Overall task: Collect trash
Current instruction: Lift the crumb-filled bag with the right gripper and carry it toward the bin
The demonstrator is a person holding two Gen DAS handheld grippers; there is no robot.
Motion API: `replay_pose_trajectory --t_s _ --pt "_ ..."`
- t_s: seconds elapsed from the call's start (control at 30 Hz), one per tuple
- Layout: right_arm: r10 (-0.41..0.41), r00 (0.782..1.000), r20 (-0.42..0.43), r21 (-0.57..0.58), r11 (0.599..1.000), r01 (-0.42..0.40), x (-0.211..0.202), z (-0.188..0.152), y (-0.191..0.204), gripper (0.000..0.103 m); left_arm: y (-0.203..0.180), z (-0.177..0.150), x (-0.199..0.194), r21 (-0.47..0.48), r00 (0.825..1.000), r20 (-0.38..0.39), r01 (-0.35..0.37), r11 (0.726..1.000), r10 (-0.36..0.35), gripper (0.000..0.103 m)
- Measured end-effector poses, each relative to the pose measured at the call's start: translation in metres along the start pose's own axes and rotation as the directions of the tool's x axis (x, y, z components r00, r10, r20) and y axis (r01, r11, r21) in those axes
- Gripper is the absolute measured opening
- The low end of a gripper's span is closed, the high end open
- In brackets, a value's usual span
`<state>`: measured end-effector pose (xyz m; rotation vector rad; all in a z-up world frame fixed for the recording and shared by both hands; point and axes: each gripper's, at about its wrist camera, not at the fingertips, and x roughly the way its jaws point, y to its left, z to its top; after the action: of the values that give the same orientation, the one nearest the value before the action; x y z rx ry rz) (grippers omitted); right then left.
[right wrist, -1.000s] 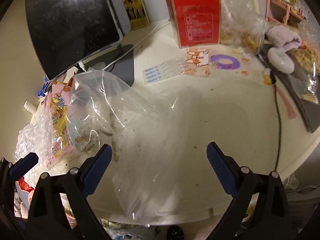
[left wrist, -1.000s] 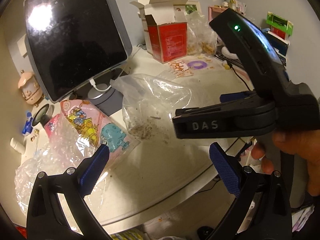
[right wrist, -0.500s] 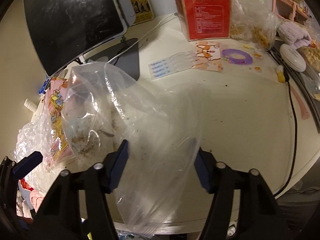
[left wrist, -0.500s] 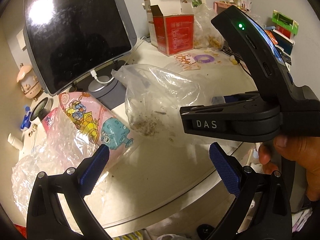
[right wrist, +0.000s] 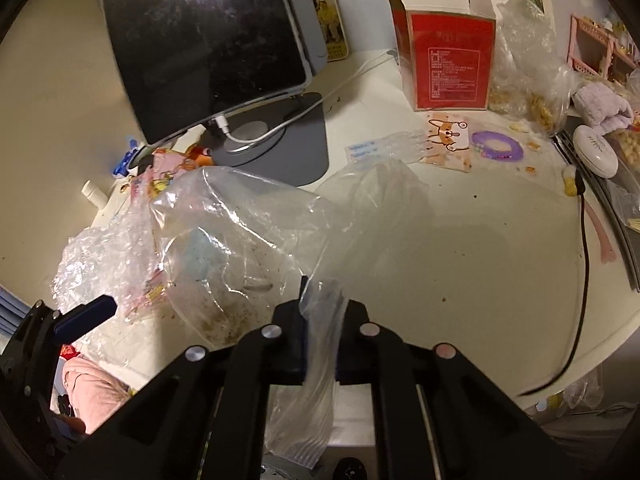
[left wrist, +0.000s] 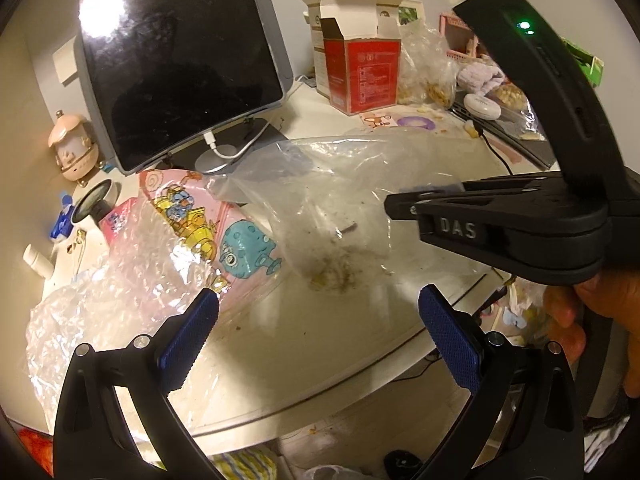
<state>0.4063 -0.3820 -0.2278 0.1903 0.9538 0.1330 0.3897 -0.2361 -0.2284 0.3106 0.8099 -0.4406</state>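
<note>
A clear plastic bag (right wrist: 248, 236) with crumbs inside lies on the white table (right wrist: 480, 248). My right gripper (right wrist: 320, 320) is shut on the bag's near edge. The bag also shows in the left wrist view (left wrist: 340, 208), with the right gripper (left wrist: 404, 204) pinching its right side. My left gripper (left wrist: 318, 328) is open and empty, hovering above the table's front edge, near a pink cartoon-printed wrapper (left wrist: 208, 220) and crumpled bubble wrap (left wrist: 100, 304).
A tablet on a grey stand (left wrist: 176, 52) stands at the back left. An open red box (right wrist: 448, 60), a bag of snacks (right wrist: 528, 80), a purple ring (right wrist: 498, 145), a card (right wrist: 448, 140) and a black cable (right wrist: 584, 260) sit to the right.
My right gripper has closed from wide open onto the clear bag's near edge. My left gripper stayed open and drifted slightly closer to the table.
</note>
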Motion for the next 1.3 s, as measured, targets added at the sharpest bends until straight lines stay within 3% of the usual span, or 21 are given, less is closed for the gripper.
replay_pose_trajectory --t_s 0.33,0.67,1.03,1.3 --pt "-0.011 0.999 0.044 -0.021 1.0 0.012 -0.046 -0.023 0.015 0.01 -0.008 -0.013 -0.041 0.021 0.998 0.054 0.007 1.0 -0.008 0.097" --pt "-0.021 0.997 0.075 -0.033 0.999 0.024 -0.09 -0.066 0.045 0.01 -0.016 -0.049 -0.093 0.029 0.995 0.095 0.012 1.0 -0.015 0.097" --pt "-0.015 0.997 0.069 -0.11 0.994 0.023 -0.125 -0.135 0.11 0.01 0.003 -0.13 -0.162 -0.053 0.992 0.12 -0.025 0.998 0.031 0.097" --pt "0.013 1.0 0.005 -0.151 0.988 -0.012 -0.127 -0.207 0.163 0.01 0.015 -0.212 -0.197 -0.098 0.997 0.062 -0.042 0.994 0.048 0.097"
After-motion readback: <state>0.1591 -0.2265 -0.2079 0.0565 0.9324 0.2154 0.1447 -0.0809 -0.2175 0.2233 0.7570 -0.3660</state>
